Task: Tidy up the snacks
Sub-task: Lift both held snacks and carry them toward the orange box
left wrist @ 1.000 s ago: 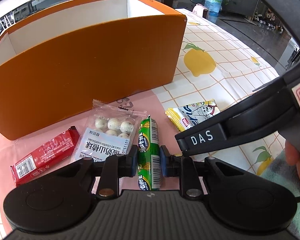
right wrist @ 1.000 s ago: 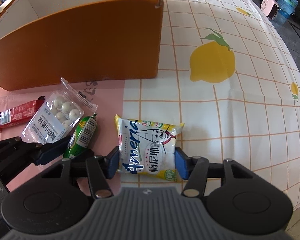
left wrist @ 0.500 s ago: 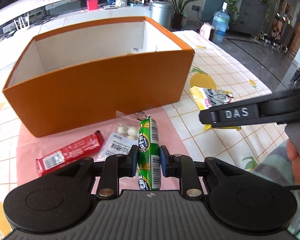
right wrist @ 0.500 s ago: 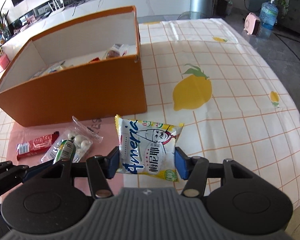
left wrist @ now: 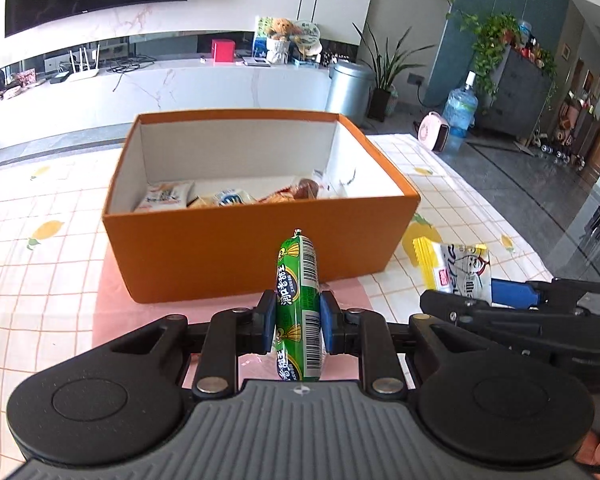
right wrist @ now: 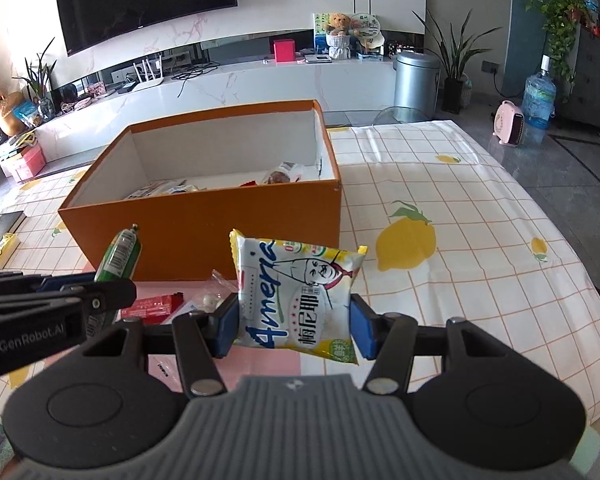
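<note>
Orange box (left wrist: 260,264), far, part-filled; left tongs (left wrist: 296,322) clamp green sausage (left wrist: 298,296), right tongs (right wrist: 294,326) clamp yellow packet (right wrist: 296,296); red bar (right wrist: 152,306) left on bench (right wrist: 460,280).

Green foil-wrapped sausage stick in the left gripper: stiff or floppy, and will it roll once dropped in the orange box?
The green foil-wrapped sausage stick probably is fairly stiff: it stands straight above the left gripper without drooping. Its round shape suggests it may roll in the orange cardboard box. The glossy wrapper looks slippery.
</note>
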Demonstrator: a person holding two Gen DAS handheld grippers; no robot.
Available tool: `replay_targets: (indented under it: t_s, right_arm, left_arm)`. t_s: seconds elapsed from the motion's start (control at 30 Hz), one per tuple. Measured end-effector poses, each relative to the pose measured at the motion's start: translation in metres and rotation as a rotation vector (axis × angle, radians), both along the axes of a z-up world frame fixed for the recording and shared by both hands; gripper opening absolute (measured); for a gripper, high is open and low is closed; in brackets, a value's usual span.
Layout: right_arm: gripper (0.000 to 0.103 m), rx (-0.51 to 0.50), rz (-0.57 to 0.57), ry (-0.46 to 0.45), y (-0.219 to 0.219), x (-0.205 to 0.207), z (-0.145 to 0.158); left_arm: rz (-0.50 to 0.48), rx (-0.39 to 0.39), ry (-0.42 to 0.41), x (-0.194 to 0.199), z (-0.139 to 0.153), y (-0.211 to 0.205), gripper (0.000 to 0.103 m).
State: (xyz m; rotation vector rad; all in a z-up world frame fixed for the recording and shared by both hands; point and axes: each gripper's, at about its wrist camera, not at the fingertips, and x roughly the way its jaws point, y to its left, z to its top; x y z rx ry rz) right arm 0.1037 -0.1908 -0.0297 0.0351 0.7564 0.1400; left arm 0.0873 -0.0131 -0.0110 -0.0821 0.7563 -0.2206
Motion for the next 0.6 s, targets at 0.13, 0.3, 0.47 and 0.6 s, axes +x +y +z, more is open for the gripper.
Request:
replay_targets:
  t_s: [0.13,0.3,0.47,0.6]
  right_arm:
    - [0.054,0.004,0.033,-0.016,0.012,0.001,0.007]
    - [0.054,-0.025,0.075,-0.036,0.027,0.011,0.019]
    - [0.054,-0.057,0.112,-0.057,0.041,0.027,0.03]
    - [0.054,-0.093,0.144,-0.077,0.052,0.04,0.04]
  left_arm:
    - [0.021,0.011,-0.02,0.005,0.009,0.009,0.025]
    - [0.038,0.022,-0.049,0.014,0.02,0.021,0.025]
    - [0.039,0.055,-0.081,0.027,0.032,0.029,0.025]
    - [0.033,0.068,-0.093,0.041,0.039,0.033,0.025]
